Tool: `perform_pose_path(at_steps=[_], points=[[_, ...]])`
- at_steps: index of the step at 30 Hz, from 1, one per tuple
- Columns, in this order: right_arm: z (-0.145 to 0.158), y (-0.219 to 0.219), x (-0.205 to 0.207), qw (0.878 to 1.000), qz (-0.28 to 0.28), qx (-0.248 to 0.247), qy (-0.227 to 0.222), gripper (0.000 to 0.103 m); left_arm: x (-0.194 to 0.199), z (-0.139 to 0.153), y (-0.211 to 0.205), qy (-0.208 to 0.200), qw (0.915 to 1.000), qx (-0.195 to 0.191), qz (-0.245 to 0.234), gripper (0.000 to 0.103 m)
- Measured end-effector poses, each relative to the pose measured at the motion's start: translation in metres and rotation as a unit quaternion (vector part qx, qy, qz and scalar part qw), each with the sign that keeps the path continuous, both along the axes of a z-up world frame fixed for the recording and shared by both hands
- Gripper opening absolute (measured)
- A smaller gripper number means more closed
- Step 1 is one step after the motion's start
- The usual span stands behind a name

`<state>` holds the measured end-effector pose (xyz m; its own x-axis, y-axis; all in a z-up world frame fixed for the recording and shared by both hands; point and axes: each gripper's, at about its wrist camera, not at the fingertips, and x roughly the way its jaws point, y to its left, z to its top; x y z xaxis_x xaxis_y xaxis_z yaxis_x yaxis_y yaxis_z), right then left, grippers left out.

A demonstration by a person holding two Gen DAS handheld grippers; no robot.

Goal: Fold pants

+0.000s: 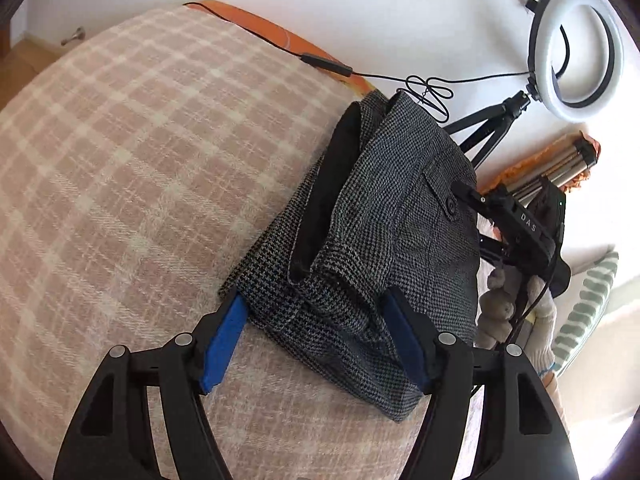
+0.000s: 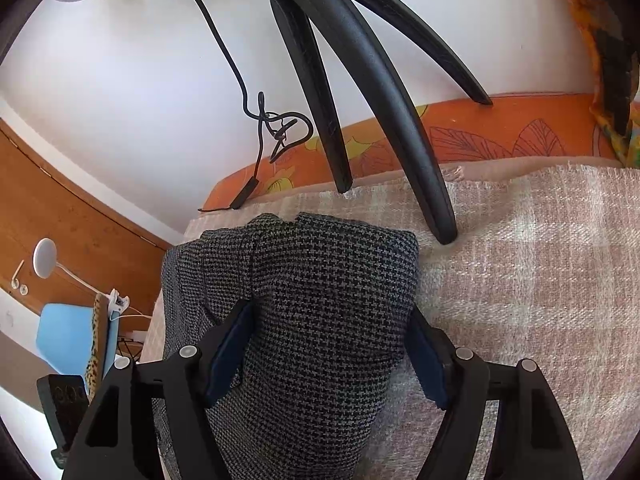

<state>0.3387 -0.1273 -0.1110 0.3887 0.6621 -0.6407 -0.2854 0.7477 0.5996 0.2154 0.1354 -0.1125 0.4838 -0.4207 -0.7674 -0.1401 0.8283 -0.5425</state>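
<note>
The grey houndstooth pants [image 1: 384,224] lie folded in a thick bundle on the pink plaid blanket [image 1: 132,152], with black lining showing at the fold. My left gripper [image 1: 316,308] is open, its blue pads either side of the bundle's near end. The right gripper shows in the left wrist view [image 1: 464,192] at the far side, by the buttoned pocket flap. In the right wrist view the pants [image 2: 320,300] fill the space between my right gripper's [image 2: 328,324] open jaws, which straddle the bundle without pinching it.
A ring light [image 1: 576,52] on a black tripod [image 2: 384,92] stands at the blanket's far edge, its legs beside the pants. Its cable [image 1: 328,66] trails over the orange floral sheet [image 2: 500,136]. A wooden door [image 2: 60,216] and blue chair [image 2: 68,340] are to the left.
</note>
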Motion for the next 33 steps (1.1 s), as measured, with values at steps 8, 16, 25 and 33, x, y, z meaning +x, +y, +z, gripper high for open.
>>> perform_pose_path(at_steps=[8,16,25,33], points=[[-0.003,0.002,0.003,1.0,-0.007,0.014,0.01,0.065,0.004,-0.005,0.0,-0.005,0.9997,-0.002,0.023,0.07],[-0.006,-0.005,0.004,1.0,-0.003,0.017,0.02,0.063,-0.008,0.0,0.005,0.015,0.998,0.036,0.049,0.075],[-0.007,-0.004,0.003,1.0,-0.008,0.018,0.02,0.064,0.012,-0.008,0.005,0.001,0.9978,-0.005,0.067,0.078],[0.003,0.006,-0.002,1.0,-0.016,0.005,0.003,0.036,0.01,-0.002,-0.002,-0.029,0.9974,0.033,0.058,0.032]])
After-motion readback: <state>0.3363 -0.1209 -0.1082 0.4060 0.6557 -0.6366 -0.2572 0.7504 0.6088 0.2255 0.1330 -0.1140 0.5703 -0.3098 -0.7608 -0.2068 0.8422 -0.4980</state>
